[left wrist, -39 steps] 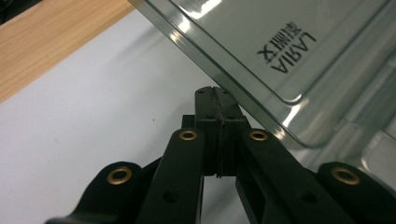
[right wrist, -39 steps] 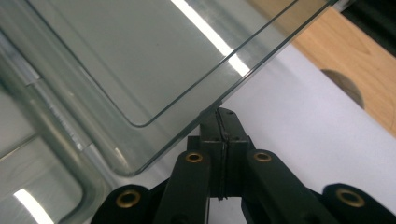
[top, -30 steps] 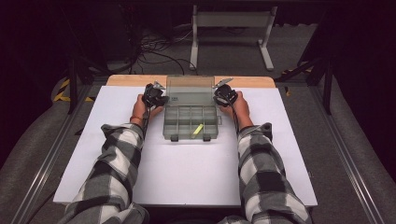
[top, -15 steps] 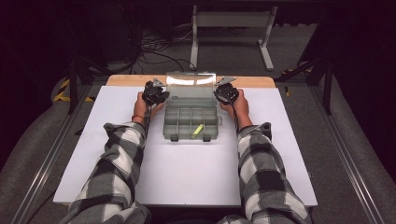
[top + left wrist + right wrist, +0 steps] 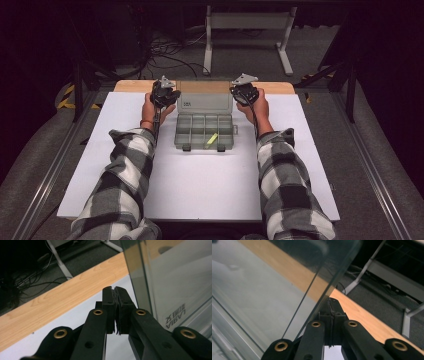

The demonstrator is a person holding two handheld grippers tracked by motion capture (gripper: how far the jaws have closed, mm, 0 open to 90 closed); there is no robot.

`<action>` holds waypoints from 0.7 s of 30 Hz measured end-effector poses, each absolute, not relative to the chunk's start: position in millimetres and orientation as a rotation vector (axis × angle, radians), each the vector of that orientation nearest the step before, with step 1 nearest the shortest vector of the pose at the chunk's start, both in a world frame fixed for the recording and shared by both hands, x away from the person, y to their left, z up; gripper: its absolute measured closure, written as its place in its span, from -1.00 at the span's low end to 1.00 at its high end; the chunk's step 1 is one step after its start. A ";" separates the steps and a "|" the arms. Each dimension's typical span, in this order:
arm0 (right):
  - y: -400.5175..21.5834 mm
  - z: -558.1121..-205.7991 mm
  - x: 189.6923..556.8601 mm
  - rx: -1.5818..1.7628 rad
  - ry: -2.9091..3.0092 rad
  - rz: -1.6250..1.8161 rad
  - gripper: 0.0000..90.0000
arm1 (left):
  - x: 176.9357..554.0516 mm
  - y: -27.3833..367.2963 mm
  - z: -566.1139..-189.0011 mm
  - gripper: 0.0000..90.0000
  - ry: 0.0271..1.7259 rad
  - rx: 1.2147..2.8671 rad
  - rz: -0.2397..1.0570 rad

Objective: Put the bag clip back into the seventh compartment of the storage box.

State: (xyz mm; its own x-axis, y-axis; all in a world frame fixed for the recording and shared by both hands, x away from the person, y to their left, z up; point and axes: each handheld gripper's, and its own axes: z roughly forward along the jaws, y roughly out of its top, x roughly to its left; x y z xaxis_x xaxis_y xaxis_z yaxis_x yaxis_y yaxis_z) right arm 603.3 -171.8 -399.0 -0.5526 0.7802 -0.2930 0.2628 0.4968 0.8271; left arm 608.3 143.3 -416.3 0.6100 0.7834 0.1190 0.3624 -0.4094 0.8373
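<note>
Lid of the grey compartmented plastic organiser box (image 5: 204, 131) raised, both tongs closed.

Left gripper (image 5: 115, 293) and right gripper (image 5: 331, 305), jaws pressed together, empty, flank the clear hinged lid (image 5: 204, 101) at mid-table, probably propping its side edges. White table sheet (image 5: 200, 185) leaves room nearer the person.

The organiser box (image 5: 204, 131) is grey translucent plastic with a glossy, see-through lid (image 5: 204, 100), standing on a matt white sheet (image 5: 200, 185) over the pale wood-grain table (image 5: 280, 88), while the jaws are matt black plastic with brass-coloured rivets.
</note>
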 end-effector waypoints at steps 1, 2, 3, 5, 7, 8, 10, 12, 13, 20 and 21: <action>-171.9 -396.1 601.9 0.850 2.061 0.991 1.00 | 607.1 143.0 -414.2 0.94 0.908 2.009 0.651; -171.9 -394.1 600.9 0.853 2.059 0.995 1.00 | 605.6 143.1 -410.9 0.95 0.907 2.002 0.655; -172.0 -391.8 599.5 0.853 2.058 0.998 1.00 | 603.8 142.9 -407.9 0.95 0.911 1.982 0.657; -172.0 -386.9 595.8 0.860 2.049 1.005 1.00 | 601.1 142.4 -402.6 0.95 0.913 1.987 0.666; -172.0 -382.5 592.4 0.880 2.036 1.017 1.00 | 596.0 142.5 -395.1 0.95 0.920 1.980 0.679; -171.4 -379.4 589.5 0.885 2.027 1.033 1.00 | 594.2 142.8 -392.5 0.95 0.923 1.974 0.678; -172.0 -375.4 585.8 0.909 2.019 1.058 1.00 | 590.8 143.1 -387.8 0.93 0.926 1.971 0.680; -171.6 -371.2 581.3 0.907 2.013 1.055 1.00 | 586.7 143.3 -383.4 0.95 0.927 1.961 0.684; -171.4 -370.0 579.8 0.909 2.011 1.062 1.00 | 584.3 142.9 -380.8 0.97 0.920 1.960 0.695; -171.4 -368.4 569.7 0.920 2.005 1.063 1.00 | 574.1 142.5 -373.3 1.00 0.912 1.965 0.705; -171.0 -368.1 568.2 0.920 2.008 1.067 1.00 | 573.0 143.2 -372.3 1.00 0.907 1.972 0.706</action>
State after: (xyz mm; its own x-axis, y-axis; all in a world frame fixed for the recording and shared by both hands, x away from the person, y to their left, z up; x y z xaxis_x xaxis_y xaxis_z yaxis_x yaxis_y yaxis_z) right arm 568.2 -171.0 -368.1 -0.5232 0.8203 -0.2308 0.2678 0.4154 0.8693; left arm 573.0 143.2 -372.3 0.5810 0.8016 0.1412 0.3331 -0.3924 0.8574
